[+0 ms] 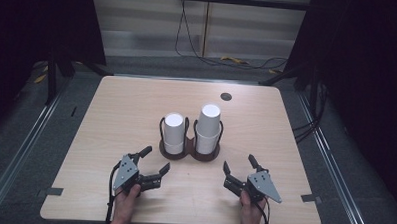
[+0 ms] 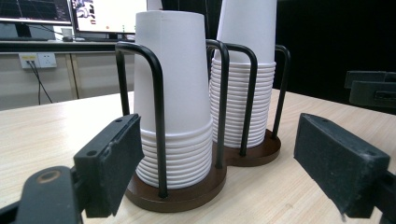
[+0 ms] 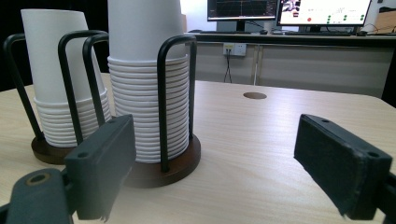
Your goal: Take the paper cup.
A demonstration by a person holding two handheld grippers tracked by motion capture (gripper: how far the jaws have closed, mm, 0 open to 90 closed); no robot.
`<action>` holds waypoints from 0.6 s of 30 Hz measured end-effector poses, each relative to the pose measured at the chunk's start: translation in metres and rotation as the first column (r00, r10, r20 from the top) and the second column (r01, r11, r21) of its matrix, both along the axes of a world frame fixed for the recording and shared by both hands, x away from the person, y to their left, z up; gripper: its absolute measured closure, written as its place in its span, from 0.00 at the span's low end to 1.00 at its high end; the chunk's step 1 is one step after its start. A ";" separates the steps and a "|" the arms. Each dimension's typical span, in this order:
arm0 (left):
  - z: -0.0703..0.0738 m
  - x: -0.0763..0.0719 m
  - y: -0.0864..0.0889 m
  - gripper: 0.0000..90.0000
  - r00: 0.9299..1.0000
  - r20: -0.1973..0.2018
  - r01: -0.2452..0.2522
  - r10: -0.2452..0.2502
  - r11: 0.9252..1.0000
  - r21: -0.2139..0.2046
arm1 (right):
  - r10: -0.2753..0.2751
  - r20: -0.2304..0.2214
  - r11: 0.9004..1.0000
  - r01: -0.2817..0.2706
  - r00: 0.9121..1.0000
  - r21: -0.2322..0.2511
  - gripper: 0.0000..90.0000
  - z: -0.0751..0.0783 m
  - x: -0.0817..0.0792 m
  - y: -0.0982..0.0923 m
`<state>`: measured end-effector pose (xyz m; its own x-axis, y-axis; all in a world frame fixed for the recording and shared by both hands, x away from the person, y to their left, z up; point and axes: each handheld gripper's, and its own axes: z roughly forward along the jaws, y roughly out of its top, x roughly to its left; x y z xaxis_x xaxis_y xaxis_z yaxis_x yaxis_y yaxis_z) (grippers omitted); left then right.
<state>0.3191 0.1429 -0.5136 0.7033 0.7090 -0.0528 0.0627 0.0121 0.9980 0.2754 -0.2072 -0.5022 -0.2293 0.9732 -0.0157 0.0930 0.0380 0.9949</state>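
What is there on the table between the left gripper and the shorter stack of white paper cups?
Nothing: in the high view, bare wooden table separates the open left gripper from the shorter stack of white paper cups.

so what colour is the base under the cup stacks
Dark brown base, clearest in the left gripper view.

Even overhead light on the counter (image 1: 136, 120); surroundings dark, all three pictures soft.

High view: the counter is evenly lit with no glare; short, faint shadows lie close under the cup stacks (image 1: 208, 127) and both tongs; the curtains either side of the counter fall to near black. Gripper views: the cups are bright white but not blown out; the lit monitors (image 3: 322, 11) behind the counter are overexposed; tong pads (image 2: 112, 163) nearest the lens are slightly blurred, with mild compression softness throughout.
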 end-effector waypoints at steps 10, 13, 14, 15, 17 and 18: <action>0.000 0.003 0.002 0.17 0.999 -0.017 0.037 -0.038 0.999 -0.009 | 0.012 -0.016 1.000 -0.012 1.000 -0.018 0.14 0.001 0.002 0.002; -0.001 0.002 0.005 0.17 0.998 0.000 0.060 -0.060 0.998 -0.031 | 0.030 -0.006 0.999 -0.030 1.000 -0.027 0.14 0.000 0.000 0.002; -0.001 0.002 0.006 0.17 0.998 0.005 0.065 -0.065 0.997 -0.037 | 0.022 -0.007 0.999 -0.022 1.000 -0.029 0.14 0.000 0.000 0.002; -0.001 0.003 0.006 0.17 0.998 -0.001 0.057 -0.057 0.998 -0.038 | 0.021 -0.005 0.999 -0.021 1.000 -0.029 0.14 0.000 0.000 0.003; 0.000 0.004 0.006 0.17 0.998 -0.019 0.053 -0.053 0.998 -0.030 | 0.018 -0.003 0.999 -0.018 1.000 -0.038 0.14 0.000 0.001 0.004; 0.000 0.005 0.006 0.17 0.998 -0.026 0.051 -0.052 0.998 -0.037 | 0.026 -0.007 0.999 -0.026 1.000 -0.040 0.14 0.001 0.001 0.004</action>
<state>0.3237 0.1484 -0.5140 0.7371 0.6687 -0.0974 0.0911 0.0445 0.9948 0.2760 -0.2036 -0.5016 -0.2547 0.9656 -0.0528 0.0979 0.0801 0.9920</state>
